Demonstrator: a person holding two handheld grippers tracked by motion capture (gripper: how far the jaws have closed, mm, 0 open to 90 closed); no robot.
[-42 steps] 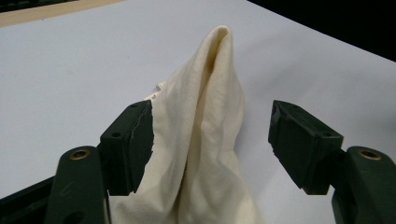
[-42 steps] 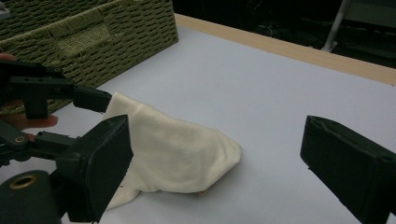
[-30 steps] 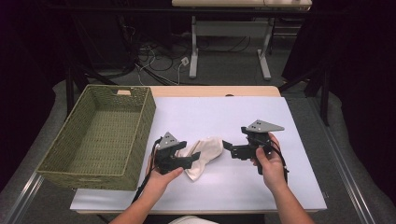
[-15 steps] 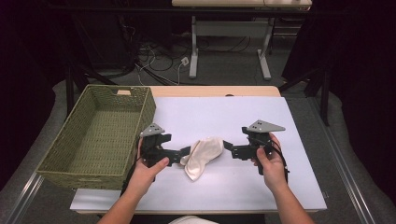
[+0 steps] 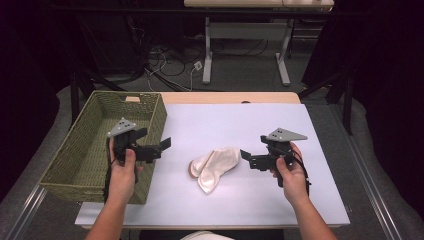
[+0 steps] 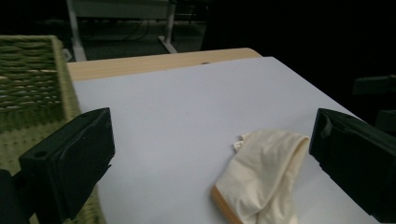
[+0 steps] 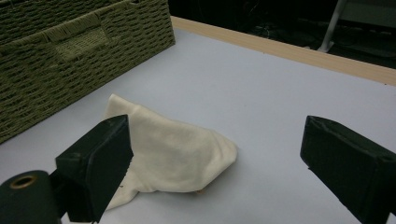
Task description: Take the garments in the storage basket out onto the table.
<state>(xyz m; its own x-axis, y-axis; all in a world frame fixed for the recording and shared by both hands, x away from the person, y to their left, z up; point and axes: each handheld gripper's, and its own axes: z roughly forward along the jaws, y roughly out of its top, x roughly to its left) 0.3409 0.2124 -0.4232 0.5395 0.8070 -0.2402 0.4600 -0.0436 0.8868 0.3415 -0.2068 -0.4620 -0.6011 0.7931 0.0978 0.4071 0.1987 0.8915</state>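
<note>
Cream cloth (image 5: 214,167) lies released at frame centre between both spread, empty grippers – left gripper (image 5: 162,147), jaws just opened, at the wicker basket (image 5: 75,165); right gripper (image 5: 245,156) beside it – regrasping it likely comes next.

Nothing readable here as far as I can see, no text, brand, number or sign anywhere. The cream sock (image 6: 264,177) has a tiny tag at its edge in the left gripper view, but it's way too small and blurry to make out. The wicker basket (image 5: 95,150) carries no label, and the white surface (image 5: 280,130) is plain.
</note>
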